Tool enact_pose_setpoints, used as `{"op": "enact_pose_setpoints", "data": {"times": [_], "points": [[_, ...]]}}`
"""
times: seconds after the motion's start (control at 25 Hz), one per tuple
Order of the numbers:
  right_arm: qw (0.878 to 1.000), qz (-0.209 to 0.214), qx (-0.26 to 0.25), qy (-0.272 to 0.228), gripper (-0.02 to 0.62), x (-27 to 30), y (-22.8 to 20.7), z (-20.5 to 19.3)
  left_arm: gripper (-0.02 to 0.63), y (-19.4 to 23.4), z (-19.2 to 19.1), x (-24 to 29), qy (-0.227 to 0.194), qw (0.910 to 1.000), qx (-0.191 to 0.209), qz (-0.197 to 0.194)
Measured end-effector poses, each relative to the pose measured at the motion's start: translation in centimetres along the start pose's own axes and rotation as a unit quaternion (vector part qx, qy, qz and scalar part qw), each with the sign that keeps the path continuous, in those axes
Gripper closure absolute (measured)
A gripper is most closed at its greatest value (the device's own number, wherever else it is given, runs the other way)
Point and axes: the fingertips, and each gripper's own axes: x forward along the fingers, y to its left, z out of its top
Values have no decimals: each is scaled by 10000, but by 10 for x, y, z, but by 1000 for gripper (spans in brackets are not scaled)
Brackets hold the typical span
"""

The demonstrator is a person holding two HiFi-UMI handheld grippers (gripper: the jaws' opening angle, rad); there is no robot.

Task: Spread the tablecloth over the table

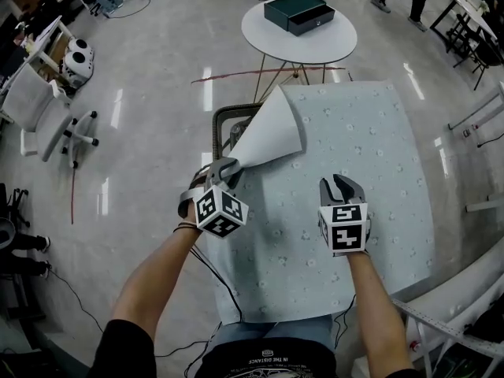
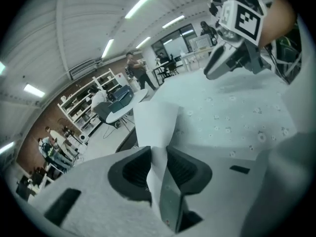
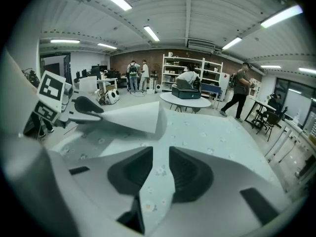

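Two grippers are clamped on the tablecloth [image 1: 358,144], which is draped over most of the table [image 1: 221,118]. Its far-left corner is folded back, white underside up, and is pinched by the left gripper [image 1: 223,170]. A ridge of the patterned face is pinched by the right gripper [image 1: 340,187].
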Motion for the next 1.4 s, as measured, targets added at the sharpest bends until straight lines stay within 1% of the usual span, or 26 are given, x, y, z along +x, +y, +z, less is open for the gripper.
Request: {"op": "enact_pose_setpoints", "data": {"times": [0.08,0.16,0.24,0.28,0.36,0.44,0.48,0.6,0.72,0.8,0.88,1.04,1.08,1.12,1.2,1.28,1.4], "points": [[10000,42,-24,12,486,3,7,2,509,9,-1,-3,-88,9993,-357,35],[10000,79,-41,18,486,4,13,4,520,17,-3,-6,-168,9965,-824,25],[9999,118,-57,22,486,7,18,6,529,26,-5,-7,-285,9887,-1469,-22],[9999,133,-70,26,486,8,19,7,531,30,-5,-7,-357,9827,-1819,-53],[9998,153,-91,37,486,9,22,9,536,41,-7,-9,-490,9672,-2492,-110],[9998,168,-99,46,486,11,25,11,538,53,-11,-11,-574,9508,-3043,-107],[9998,176,-104,52,486,12,26,12,540,58,-14,-11,-595,9437,-3254,-84],[9997,208,-126,74,488,17,30,13,538,68,-26,-7,-612,9260,-3726,3],[9996,222,-152,110,486,21,35,12,537,77,-40,-2,-625,9057,-4192,91],[9995,224,-163,138,486,22,39,12,537,82,-48,0,-607,8971,-4374,142],[9995,223,-168,165,486,23,41,10,537,85,-56,4,-533,8951,-4423,201],[9994,216,-163,209,488,27,43,8,540,89,-77,11,-284,8989,-4349,451],[9994,219,-174,218,488,28,44,8,553,89,-83,12,-213,8986,-4353,510],[9993,222,-185,225,488,28,44,9,575,90,-89,13,-158,8981,-4362,535],[9992,227,-199,247,488,30,46,9,580,89,-94,14,-116,8987,-4357,491],[9991,239,-220,277,489,30,48,9,578,89,-96,15,-68,9008,-4316,461],[9990,249,-233,290,489,29,51,8,563,87,-102,16,80,9019,-4288,514]]}}
